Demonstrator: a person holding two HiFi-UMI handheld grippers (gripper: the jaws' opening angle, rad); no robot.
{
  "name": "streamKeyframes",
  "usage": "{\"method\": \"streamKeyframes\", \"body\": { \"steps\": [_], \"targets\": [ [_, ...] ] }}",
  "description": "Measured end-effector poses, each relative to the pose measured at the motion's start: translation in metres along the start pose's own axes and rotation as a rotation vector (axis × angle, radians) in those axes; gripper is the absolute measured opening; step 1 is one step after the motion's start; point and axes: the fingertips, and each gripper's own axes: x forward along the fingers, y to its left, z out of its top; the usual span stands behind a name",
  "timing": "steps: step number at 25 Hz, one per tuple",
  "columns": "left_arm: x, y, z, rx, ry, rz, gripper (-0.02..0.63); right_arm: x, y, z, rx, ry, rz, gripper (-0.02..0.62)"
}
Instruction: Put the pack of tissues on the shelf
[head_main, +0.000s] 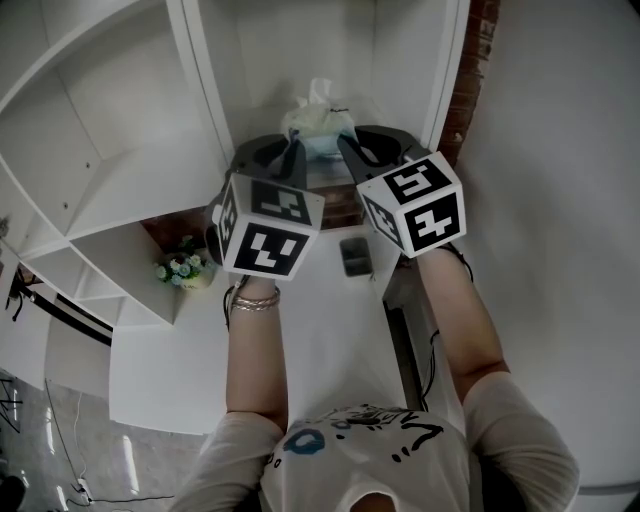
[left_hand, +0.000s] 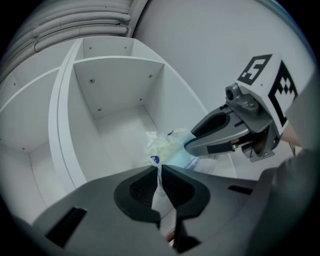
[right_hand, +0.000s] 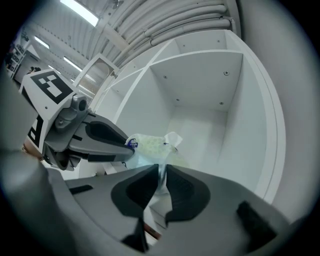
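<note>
A: Where's the pack of tissues (head_main: 318, 128), and which way does it lie?
B: It's held up between both grippers, at the mouth of a tall compartment of the white shelf (head_main: 150, 170). Its long axis runs left to right, from gripper to gripper. A loose tissue (head_main: 320, 92) sticks out of its top, toward the far side.
A: Jaws?
B: The left gripper (head_main: 296, 152) has its jaws pressed together on a thin flap of wrapper at the pack's left end, with the film caught between the pads. The right gripper (head_main: 346, 146) pinches the flap at the right end the same way.
A: Materials?
B: The wrap is soft, crinkly plastic in pale green and blue, and the pack has a puffy pillow shape. The shelf is smooth white board in boxy compartments, with screw heads (left_hand: 91, 80) in the back panel. The jaws are matte dark grey with textured pads.
A: Does it rest on the board?
B: That can't be told.
</note>
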Motion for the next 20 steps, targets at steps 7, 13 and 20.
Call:
{"method": "streamKeyframes", "body": {
  "steps": [7,13,20],
  "targets": [
    [0.001,-0.001,-0.009,0.035,0.06,0.026,0.031,0.0,-0.001,-0.004,-0.018,0.021,-0.012,0.091],
    [-0.004,0.005,-0.007,0.065,0.049,0.076,0.134,-0.001,-0.007,-0.007,-0.026,0.041,-0.029,0.129],
    [0.001,0.009,-0.015,0.159,0.094,0.167,0.146,0.001,-0.005,-0.007,-0.054,0.051,-0.052,0.146]
  ]
}}
